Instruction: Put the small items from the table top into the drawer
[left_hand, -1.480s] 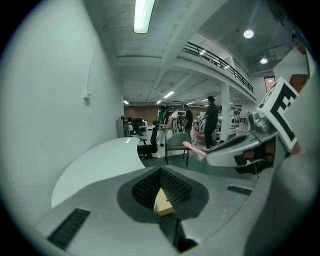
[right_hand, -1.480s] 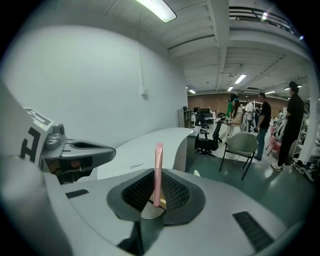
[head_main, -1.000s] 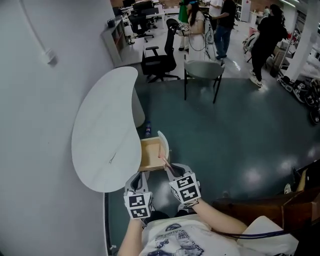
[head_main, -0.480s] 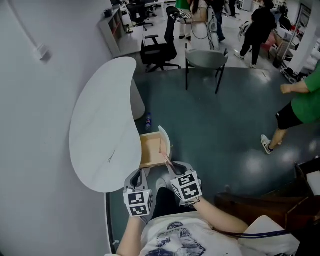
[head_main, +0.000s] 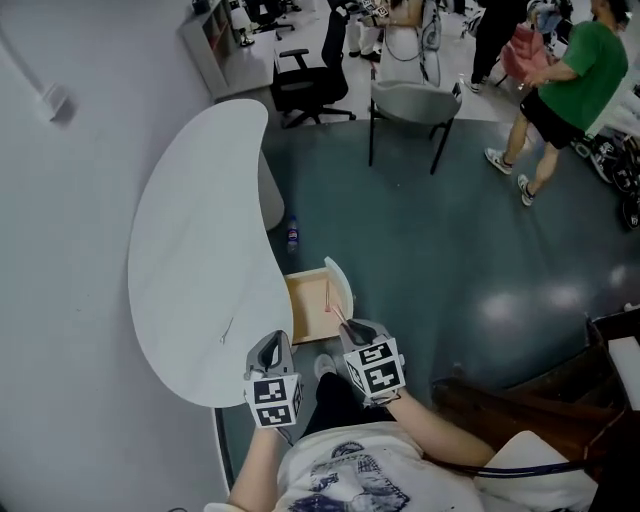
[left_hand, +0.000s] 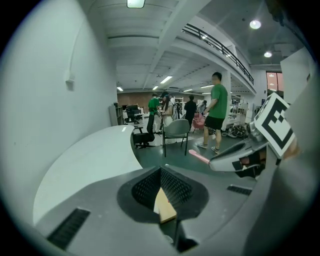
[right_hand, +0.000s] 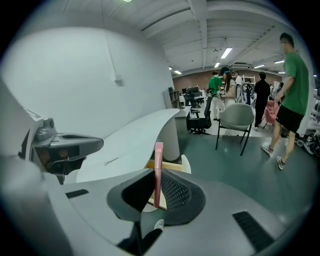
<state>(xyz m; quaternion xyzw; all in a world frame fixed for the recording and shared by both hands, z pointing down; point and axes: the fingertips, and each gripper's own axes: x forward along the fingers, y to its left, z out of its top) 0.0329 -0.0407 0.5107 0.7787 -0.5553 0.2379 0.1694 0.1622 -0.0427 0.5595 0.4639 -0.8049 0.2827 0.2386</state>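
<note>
1. The right gripper (right_hand: 156, 192) is pinching a thin pink stick (right_hand: 158, 170), which pokes up past the pads.
2. In the head view the stick's tip is right by the open wooden drawer (head_main: 305, 305), which sits at about 11 o'clock from the right gripper.
3. The left gripper (left_hand: 161, 175) has its jaws pressed together with nothing in them. It's at 9 o'clock of the right one, near the table's edge.
4. One thin little item (head_main: 226, 329) lies on the white table (head_main: 190, 230), around 11 o'clock from the left gripper.
</note>
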